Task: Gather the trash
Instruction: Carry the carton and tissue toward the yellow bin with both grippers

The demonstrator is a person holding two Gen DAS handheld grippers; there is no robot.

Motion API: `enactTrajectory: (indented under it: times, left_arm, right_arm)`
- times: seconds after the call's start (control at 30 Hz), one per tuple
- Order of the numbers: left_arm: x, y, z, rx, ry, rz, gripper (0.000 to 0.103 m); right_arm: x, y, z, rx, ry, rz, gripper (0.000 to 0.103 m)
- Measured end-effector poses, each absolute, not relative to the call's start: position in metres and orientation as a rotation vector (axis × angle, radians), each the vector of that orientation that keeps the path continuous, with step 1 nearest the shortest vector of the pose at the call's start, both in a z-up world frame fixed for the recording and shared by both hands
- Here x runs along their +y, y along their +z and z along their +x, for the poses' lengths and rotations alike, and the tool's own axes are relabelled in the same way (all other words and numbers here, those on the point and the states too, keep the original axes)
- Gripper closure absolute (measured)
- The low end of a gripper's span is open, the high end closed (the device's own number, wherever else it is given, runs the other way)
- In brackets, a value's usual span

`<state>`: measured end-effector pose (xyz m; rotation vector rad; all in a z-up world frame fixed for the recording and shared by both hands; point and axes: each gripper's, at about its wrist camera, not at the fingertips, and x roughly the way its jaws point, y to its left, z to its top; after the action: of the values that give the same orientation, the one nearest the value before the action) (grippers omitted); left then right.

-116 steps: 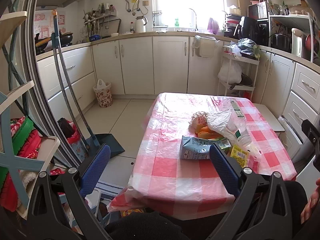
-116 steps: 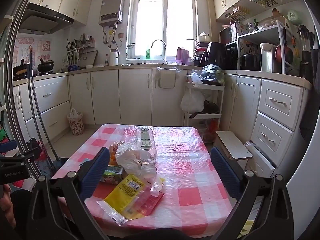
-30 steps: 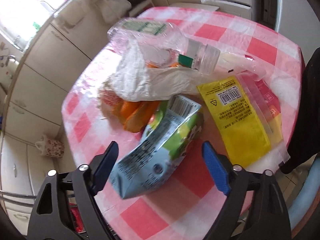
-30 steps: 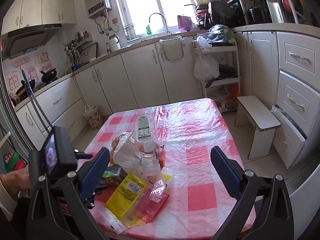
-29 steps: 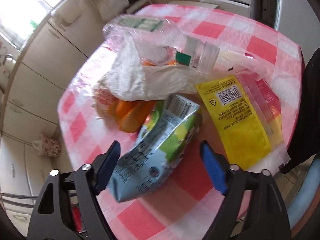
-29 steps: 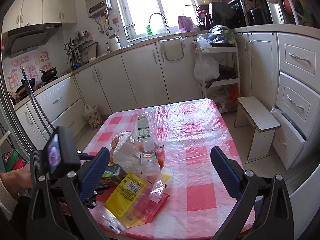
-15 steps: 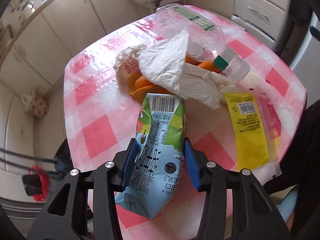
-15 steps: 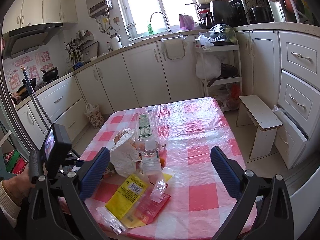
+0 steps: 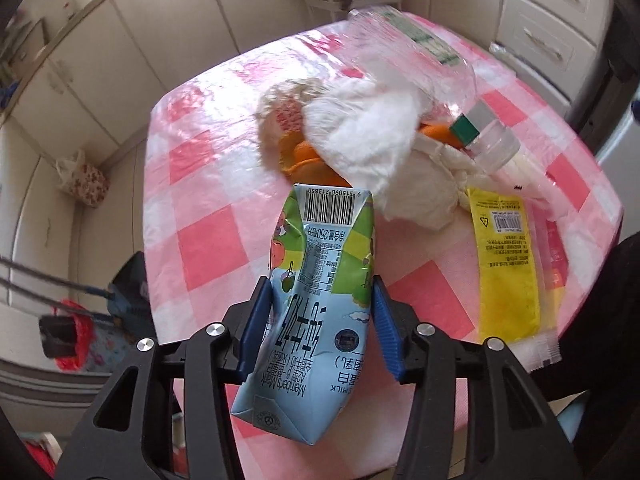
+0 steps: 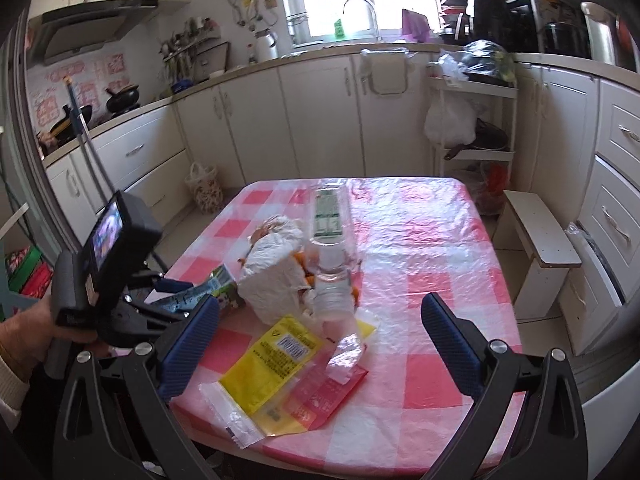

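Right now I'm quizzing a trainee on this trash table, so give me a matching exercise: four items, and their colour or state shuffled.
Items:
1. milk carton
2. plastic bottle
3. flat wrapper
4. right claw

States:
A. yellow, lying flat
B. open, holding nothing
C. clear, lying on its side
D. clamped in the left claw

Pairs: 1-D, 2-C, 3-A, 4-B

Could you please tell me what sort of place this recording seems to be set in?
Most likely a home kitchen: a sink tap under the window, cream cabinets beneath a worktop, and pots on a stove.
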<state>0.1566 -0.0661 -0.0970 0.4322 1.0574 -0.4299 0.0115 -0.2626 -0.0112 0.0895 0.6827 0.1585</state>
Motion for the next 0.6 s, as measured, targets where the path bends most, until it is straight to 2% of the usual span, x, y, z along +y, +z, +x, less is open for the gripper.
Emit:
enactTrajectory:
  times: [0.13, 0.27, 0.5, 0.6]
  left_arm:
    - [-0.042, -0.09, 0.152, 1.07, -0.42, 0.336, 0.056]
    - [-0.039, -0.104, 0.152, 1.096, -0.392, 0.391, 0.052]
    - [-0.005, -0.085, 0.158, 1.062, -0.319, 0.278, 0.055]
    - [0.022, -0.077, 0.164, 1.051, -0.27, 0.191, 0.055]
  right_arm:
    - [-0.254, -0.016, 0.019, 0.712, 0.242, 0.109, 0.006]
    - [-0.238, -0.024, 0.032, 0.765, 0.348, 0.131, 0.006]
    - [-0.198, -0.035, 0.085, 0.829, 0.439, 0.039, 0.009]
    - [-0.183, -0.045, 0.116, 0.878, 0.437, -0.013, 0.018]
